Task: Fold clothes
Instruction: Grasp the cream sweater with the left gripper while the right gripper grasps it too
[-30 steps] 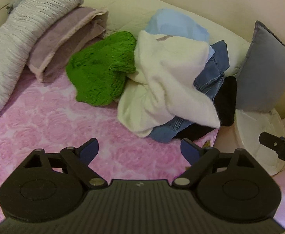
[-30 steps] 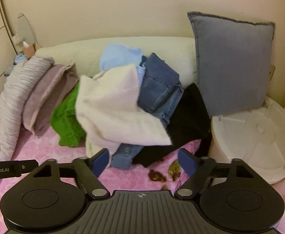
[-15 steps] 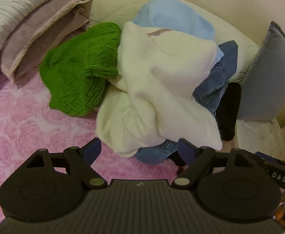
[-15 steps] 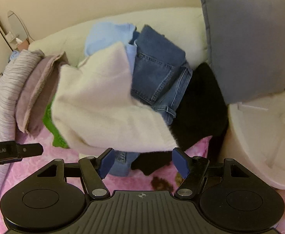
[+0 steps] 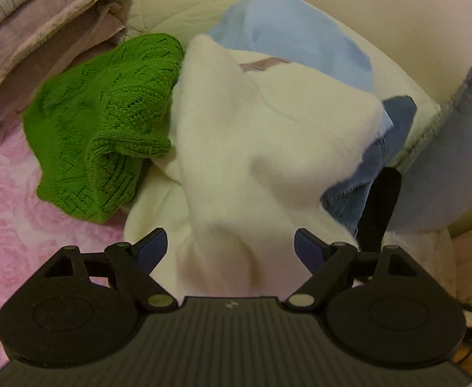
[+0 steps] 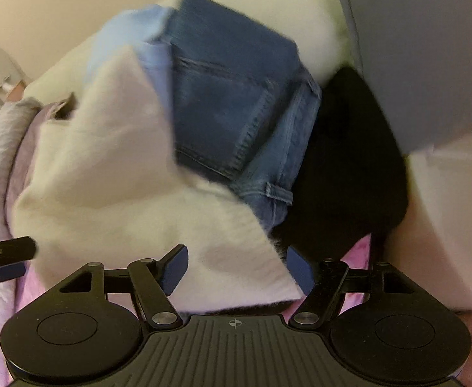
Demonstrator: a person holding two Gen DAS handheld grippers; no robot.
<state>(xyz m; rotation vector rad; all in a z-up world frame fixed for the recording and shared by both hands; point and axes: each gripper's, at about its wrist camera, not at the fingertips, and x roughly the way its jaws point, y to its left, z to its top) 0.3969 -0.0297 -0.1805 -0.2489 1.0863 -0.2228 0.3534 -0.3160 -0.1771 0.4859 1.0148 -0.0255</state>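
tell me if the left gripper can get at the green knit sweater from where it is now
Probably not directly. The left gripper is open around a fold of the cream fleece garment, and the green knit sweater lies off to its left, uncovered on that side. It would have to shift left first.

My left camera looks down close over the fluffy cream sweater (image 5: pixel 252 148), facing the green knit sweater (image 5: pixel 106 122). My right camera sits just as near, facing folded blue jeans (image 6: pixel 236 96). Both share the cream sweater.

Left gripper (image 5: pixel 229 248) and right gripper (image 6: pixel 236 266): black ribbed bodies, round discs, silver screws, blue finger pads noted.
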